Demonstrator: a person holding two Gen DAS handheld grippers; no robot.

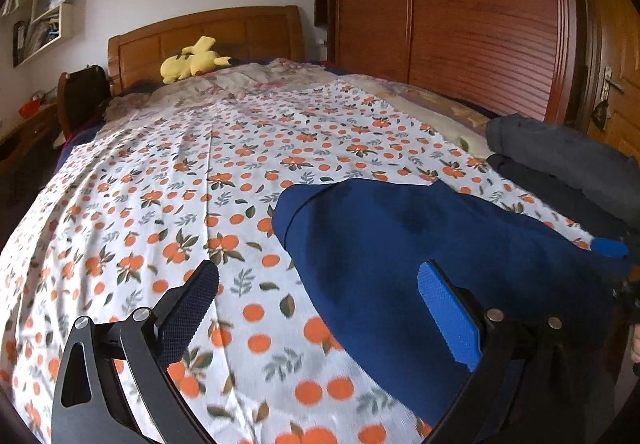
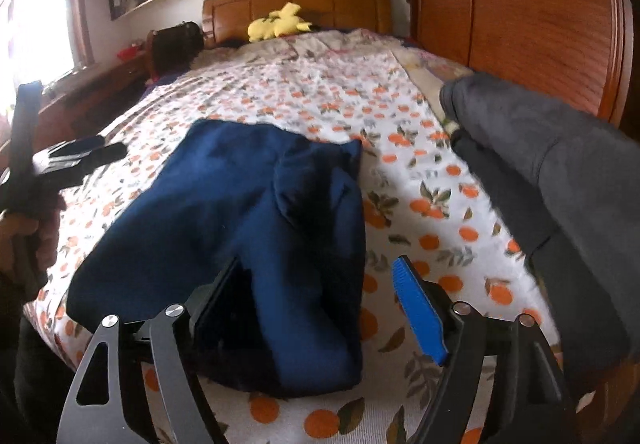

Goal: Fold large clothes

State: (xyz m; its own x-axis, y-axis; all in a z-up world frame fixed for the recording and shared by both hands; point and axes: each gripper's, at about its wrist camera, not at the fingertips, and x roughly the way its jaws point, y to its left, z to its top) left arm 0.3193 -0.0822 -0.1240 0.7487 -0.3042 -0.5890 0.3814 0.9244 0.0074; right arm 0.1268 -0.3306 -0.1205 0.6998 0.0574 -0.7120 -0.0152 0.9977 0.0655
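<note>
A navy blue garment (image 2: 240, 204) lies folded on the bed's orange-print sheet (image 2: 420, 180). My right gripper (image 2: 318, 264) hangs open just above the garment's near end; cloth lies under and between its fingers, but the pads do not press on it. In the left wrist view the same garment (image 1: 400, 244) fills the lower right. My left gripper (image 1: 320, 270) stands open over the sheet at the garment's left edge, nothing between its fingers. In the right wrist view the left gripper (image 2: 80, 152) shows at the far left, held by a hand (image 2: 24, 228).
A pile of dark grey clothes (image 2: 540, 164) lies along the bed's right side, also in the left wrist view (image 1: 560, 156). A yellow plush toy (image 1: 192, 60) rests by the wooden headboard (image 1: 208, 32). A wooden wardrobe (image 1: 460, 12) stands right of the bed, a nightstand (image 2: 100, 80) to the left.
</note>
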